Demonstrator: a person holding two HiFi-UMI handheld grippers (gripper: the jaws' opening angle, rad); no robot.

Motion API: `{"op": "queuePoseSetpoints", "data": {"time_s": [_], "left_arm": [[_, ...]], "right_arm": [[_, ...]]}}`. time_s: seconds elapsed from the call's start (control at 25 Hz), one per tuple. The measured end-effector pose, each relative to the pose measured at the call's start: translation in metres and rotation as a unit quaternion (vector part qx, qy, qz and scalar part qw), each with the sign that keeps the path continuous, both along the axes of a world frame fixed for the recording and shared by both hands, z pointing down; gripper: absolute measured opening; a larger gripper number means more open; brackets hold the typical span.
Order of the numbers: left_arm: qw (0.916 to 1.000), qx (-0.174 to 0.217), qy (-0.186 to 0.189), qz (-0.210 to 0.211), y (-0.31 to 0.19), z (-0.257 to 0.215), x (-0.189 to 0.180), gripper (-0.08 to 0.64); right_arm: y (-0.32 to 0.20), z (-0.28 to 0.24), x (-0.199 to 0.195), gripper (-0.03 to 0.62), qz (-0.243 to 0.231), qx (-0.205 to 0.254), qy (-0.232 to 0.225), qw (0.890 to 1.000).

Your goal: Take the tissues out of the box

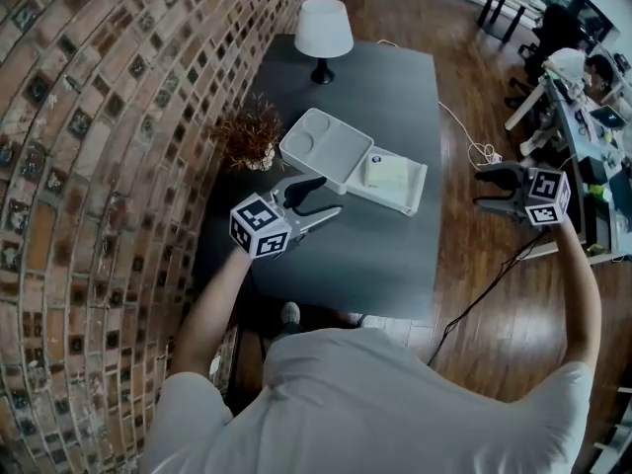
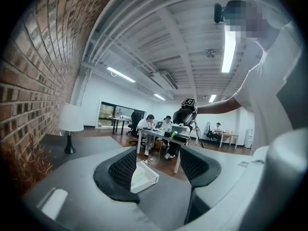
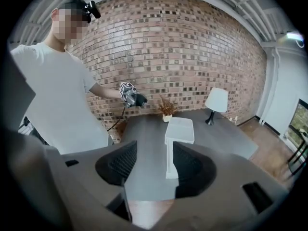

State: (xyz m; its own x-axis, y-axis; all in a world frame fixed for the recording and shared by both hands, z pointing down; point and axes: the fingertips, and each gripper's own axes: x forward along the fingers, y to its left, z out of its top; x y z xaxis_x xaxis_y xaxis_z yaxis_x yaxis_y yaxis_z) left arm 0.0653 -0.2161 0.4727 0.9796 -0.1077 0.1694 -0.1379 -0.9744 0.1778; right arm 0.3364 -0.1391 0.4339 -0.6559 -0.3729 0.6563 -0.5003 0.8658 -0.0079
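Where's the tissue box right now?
In the head view, the open tissue box sits near centre, right of the dried plant, just beyond the left gripper.

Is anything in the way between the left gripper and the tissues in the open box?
Nothing visible. The left gripper, jaws apart and empty, hovers over bare table just short of the white box. The box stands open, and the tissues lie exposed inside it, with nothing over them.
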Motion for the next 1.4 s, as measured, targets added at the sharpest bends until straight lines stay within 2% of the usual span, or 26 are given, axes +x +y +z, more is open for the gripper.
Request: {"op": "queuePoseSetpoints", "data": {"time_s": [0.6,0.68,1.04,1.08,1.12,1.4], "left_arm": [[0.9994,-0.006,0.010,-0.031,0.007,0.001,-0.018,0.299],[0.9992,-0.007,0.012,-0.037,0.006,0.002,-0.020,0.299],[0.9982,-0.009,0.021,-0.055,0.008,0.002,-0.023,0.299],[0.9981,-0.008,0.019,-0.057,0.008,0.002,-0.024,0.299],[0.9980,-0.006,0.018,-0.060,0.008,0.003,-0.024,0.299],[0.9975,0.000,0.017,-0.069,0.009,0.005,-0.025,0.299]], "right_arm": [[-0.049,0.029,0.007,0.261,0.001,-0.018,0.050,0.999],[-0.055,0.039,0.011,0.311,0.000,-0.023,0.056,0.998],[-0.083,0.068,0.012,0.313,-0.013,-0.041,0.083,0.996],[-0.085,0.071,0.010,0.365,-0.016,-0.044,0.086,0.995],[-0.088,0.075,0.009,0.389,-0.020,-0.046,0.090,0.995],[-0.108,0.106,0.003,0.389,-0.035,-0.055,0.124,0.990]]}}
